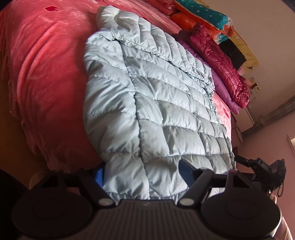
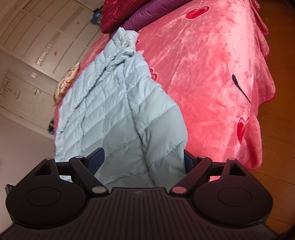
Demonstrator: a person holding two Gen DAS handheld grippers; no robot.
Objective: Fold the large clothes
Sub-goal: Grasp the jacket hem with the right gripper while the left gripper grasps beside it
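Pale blue puffer jacket fills the middle of the bed, near hem right up against both grippers: fabric bulges between the fingers of left gripper and right gripper, so no free gap there. Open room: wide bare pink blanket on one side of jacket, nothing on it, clear out to bed edge and wood floor. Other side tight: maroon puffer on a purple garment just beside jacket, only a thin blanket strip between. Stacked folded bedding blocks far end. Wardrobe doors stand past the bed.
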